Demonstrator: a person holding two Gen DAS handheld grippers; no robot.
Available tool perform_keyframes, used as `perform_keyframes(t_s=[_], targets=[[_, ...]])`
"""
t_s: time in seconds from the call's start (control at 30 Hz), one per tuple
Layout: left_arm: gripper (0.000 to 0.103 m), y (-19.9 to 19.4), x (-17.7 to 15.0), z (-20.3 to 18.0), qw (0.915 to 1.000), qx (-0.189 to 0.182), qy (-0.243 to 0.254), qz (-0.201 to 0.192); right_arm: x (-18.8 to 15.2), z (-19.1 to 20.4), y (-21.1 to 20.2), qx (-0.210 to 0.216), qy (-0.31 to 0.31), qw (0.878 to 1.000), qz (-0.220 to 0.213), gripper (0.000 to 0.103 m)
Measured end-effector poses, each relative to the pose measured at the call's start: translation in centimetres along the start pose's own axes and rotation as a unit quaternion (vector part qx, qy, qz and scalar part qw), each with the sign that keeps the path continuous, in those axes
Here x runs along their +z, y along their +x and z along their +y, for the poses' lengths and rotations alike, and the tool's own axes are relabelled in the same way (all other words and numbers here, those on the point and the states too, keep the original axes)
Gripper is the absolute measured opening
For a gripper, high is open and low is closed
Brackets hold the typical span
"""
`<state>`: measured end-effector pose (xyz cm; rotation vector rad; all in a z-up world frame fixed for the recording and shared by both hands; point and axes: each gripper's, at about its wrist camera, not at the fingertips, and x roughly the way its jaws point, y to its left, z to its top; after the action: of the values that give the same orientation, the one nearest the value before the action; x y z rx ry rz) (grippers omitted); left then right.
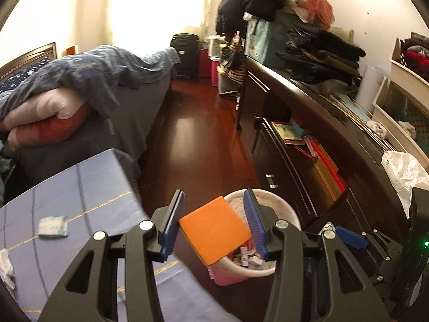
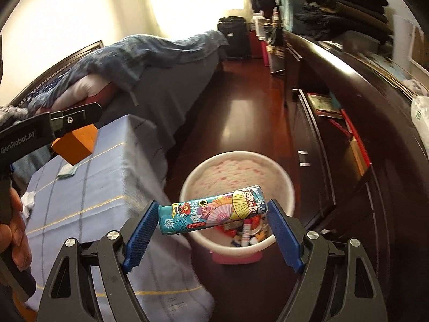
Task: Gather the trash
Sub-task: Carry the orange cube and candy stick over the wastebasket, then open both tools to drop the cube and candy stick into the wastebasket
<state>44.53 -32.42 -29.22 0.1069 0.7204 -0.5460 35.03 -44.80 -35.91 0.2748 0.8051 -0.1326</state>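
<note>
My left gripper [image 1: 214,222] is shut on an orange block [image 1: 214,230], held tilted above the near rim of a white trash bin [image 1: 287,209] with a pink base. My right gripper [image 2: 213,209] is shut end to end on a teal printed can [image 2: 211,212], which lies crosswise over the trash bin [image 2: 233,171]. Several small packets lie in the bin's bottom. A teal wrapper [image 1: 52,226] and a crumpled tissue [image 1: 5,265] lie on the blue-clothed table [image 1: 80,187]. In the right wrist view the orange block [image 2: 77,142] hangs over the table [image 2: 93,187].
A bed with blue bedding [image 1: 93,80] stands behind the table. A dark dresser [image 1: 295,147] with open drawers and stacked clothes lines the right side. A white plastic bag [image 1: 402,171] lies on it. Red wooden floor [image 1: 203,134] runs between. A hand [image 2: 13,228] grips the left handle.
</note>
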Motion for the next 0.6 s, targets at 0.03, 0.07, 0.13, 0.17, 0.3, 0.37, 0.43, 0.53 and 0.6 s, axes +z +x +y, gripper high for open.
perform_keyframes(t_s=[0.03,0.07,0.13,0.17,0.3,0.37,0.43,0.53,0.6], targets=[[0.046,0.5,0.1,-0.4,1.0,-0.004,0.002,0.001,0.0,-0.4,0.2,-0.003,0.003,1.0,-0.001,0.081],[0.046,1.2,0.3,-1.0,0.9999,-0.009,0.006,0.004,0.2,-1.0,0.6,-0.007,0.007,1.0,0.0,0.081],[0.046,2.3,0.5,-2.0,0.9997,-0.017,0.013,0.009,0.3,-1.7,1.1,-0.016,0.013,1.0,0.0,0.081],[0.046,2.8,0.6,-2.4,0.9997,-0.018,0.016,0.011,0.3,-2.1,1.4,-0.021,0.014,1.0,-0.001,0.081],[0.046,5.2,0.6,-4.1,0.9989,-0.03,0.027,0.024,0.3,-3.4,2.9,-0.045,0.013,0.999,0.001,0.081],[0.047,6.5,0.6,-4.5,0.9983,-0.039,0.023,0.036,0.2,-4.0,3.8,-0.054,0.015,0.998,0.004,0.081],[0.048,7.7,0.6,-5.1,0.9979,-0.04,0.025,0.044,0.1,-4.5,4.9,-0.062,0.017,0.998,0.009,0.081],[0.051,9.4,0.6,-5.8,0.9976,-0.041,0.028,0.049,0.1,-4.8,6.1,-0.067,0.016,0.998,0.01,0.081],[0.062,10.4,0.6,-6.2,0.9975,-0.037,0.035,0.049,0.1,-4.8,6.9,-0.07,0.01,0.997,0.009,0.082]])
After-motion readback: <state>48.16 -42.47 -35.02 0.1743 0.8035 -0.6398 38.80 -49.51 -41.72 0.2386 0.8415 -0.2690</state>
